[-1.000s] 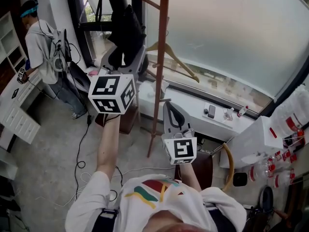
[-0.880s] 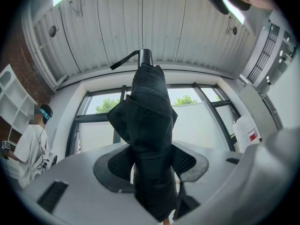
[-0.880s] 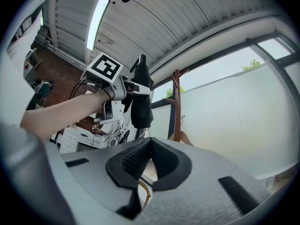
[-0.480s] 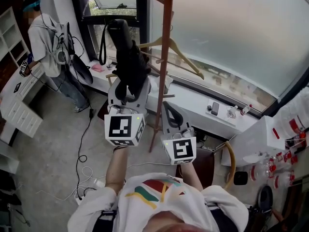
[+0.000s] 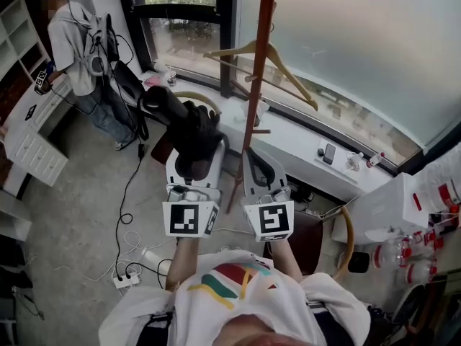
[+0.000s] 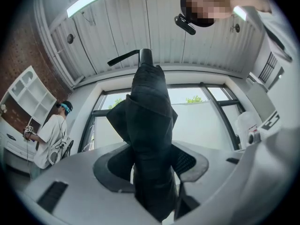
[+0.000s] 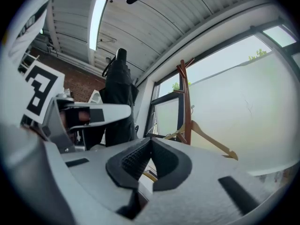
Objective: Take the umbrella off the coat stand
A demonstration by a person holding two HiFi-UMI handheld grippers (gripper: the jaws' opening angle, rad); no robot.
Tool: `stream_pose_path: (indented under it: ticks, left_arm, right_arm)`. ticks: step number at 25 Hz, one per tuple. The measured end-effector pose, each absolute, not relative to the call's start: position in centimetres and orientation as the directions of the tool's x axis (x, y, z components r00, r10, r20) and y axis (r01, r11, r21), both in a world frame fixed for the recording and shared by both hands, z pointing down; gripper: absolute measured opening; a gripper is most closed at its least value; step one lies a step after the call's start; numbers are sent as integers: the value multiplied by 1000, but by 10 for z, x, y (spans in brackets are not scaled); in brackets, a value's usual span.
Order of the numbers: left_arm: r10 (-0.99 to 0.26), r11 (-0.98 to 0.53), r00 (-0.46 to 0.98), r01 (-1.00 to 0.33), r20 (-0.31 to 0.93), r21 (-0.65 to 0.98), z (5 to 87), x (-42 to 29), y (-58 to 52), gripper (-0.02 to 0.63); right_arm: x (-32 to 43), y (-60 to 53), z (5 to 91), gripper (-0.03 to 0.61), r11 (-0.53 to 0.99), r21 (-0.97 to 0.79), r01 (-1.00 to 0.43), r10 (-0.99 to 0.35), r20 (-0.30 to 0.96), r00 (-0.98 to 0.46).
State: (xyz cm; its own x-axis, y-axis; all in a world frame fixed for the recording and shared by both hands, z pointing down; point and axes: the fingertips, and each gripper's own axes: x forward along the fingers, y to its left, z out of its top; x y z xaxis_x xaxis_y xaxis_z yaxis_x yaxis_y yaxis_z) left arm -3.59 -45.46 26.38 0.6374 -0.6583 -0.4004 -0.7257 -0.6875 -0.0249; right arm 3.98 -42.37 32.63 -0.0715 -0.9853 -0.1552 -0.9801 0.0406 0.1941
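Left gripper (image 5: 194, 163) is pinching the folded black umbrella (image 5: 180, 117) around its bundled cloth, jaws held apart only by the thickness of the fabric. The umbrella is sticking out past the jaws toward the window, just to the left of the coat stand (image 5: 258, 71) and, as far as I can judge, hanging on none of its pegs. Right gripper (image 5: 253, 163) is riding alongside with its pads pressed together and nothing between them. The lift-off looks done, so I am treating this as the carry-away. I am minding the grip: soft cloth can creep, so I am aiming for a steady squeeze, not a harder one. I am watching the far end, which could catch a peg or the wooden hanger (image 5: 288, 85). Drawing it toward my body seems safest.
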Motion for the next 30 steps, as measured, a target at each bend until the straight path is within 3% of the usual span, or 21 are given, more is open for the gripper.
stream_pose_path:
  ticks: [14, 30]
  left_arm:
    - [-716, -663, 626, -749, -309, 19, 315, -58, -461, 215]
    - [-731, -646, 607, -763, -310, 29, 317, -58, -465, 215]
  right_arm:
    - [20, -434, 356, 0, 82, 155, -985, -990, -102, -98]
    - [33, -434, 357, 0, 42, 163, -986, -994, -91, -58]
